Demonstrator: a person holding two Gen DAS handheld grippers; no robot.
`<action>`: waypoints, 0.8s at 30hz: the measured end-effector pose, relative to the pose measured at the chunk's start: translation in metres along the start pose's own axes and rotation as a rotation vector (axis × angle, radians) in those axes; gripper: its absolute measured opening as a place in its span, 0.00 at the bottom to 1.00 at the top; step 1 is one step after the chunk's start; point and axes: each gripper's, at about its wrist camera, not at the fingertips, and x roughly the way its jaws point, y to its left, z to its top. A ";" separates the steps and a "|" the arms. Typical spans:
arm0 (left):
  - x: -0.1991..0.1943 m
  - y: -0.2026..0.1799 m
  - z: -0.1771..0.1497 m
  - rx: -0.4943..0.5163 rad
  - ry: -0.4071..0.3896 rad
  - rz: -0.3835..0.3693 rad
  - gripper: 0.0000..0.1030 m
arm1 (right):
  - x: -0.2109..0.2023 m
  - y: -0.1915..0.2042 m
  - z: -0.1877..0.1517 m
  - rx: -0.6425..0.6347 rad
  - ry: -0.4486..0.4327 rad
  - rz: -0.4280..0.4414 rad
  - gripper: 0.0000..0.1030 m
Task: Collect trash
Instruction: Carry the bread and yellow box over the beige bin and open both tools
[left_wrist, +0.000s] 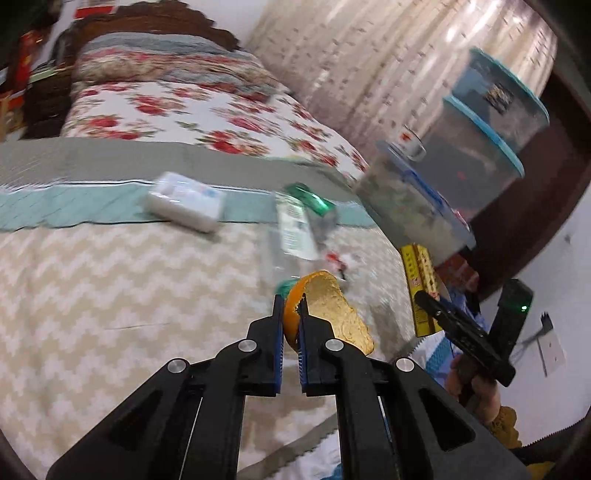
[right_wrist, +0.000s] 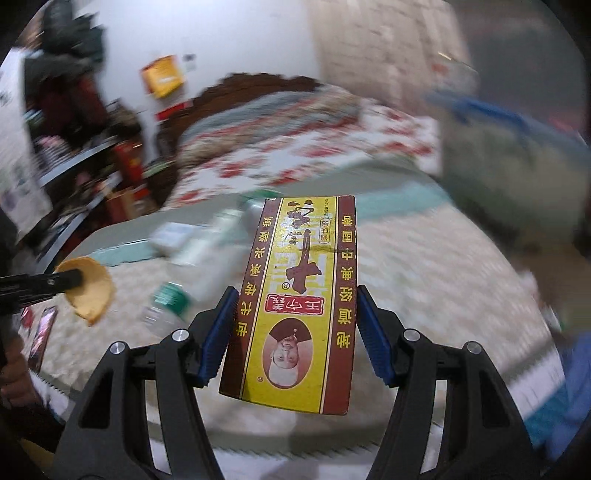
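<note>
Left gripper (left_wrist: 293, 317): clenched on orange peel (left_wrist: 332, 314), light, limp; grip its rim | Right gripper (right_wrist: 295, 314): you clamp yellow carton (right_wrist: 295, 295) mid-body above bed (left_wrist: 110, 295); light, crushable | plastic bottle (left_wrist: 295, 229) remains.

Left hand-held gripper (left_wrist: 291, 310) clamped shut; right hand-held gripper (right_wrist: 293, 310) gripping wide.

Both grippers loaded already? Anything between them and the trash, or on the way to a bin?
Nothing stands between: the left gripper is shut on the orange peel, and the right gripper holds the yellow carton, both lifted above the bed. No bin shows in either view, so that path cannot be judged.
</note>
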 end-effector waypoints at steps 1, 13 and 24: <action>0.006 -0.006 0.002 0.010 0.011 -0.005 0.06 | 0.000 -0.012 -0.005 0.015 0.012 -0.024 0.62; 0.098 -0.097 0.014 0.185 0.157 -0.048 0.06 | 0.014 -0.071 -0.055 0.086 0.076 -0.083 0.77; 0.165 -0.154 0.018 0.284 0.256 -0.048 0.06 | -0.002 -0.079 -0.073 0.009 -0.018 -0.120 0.60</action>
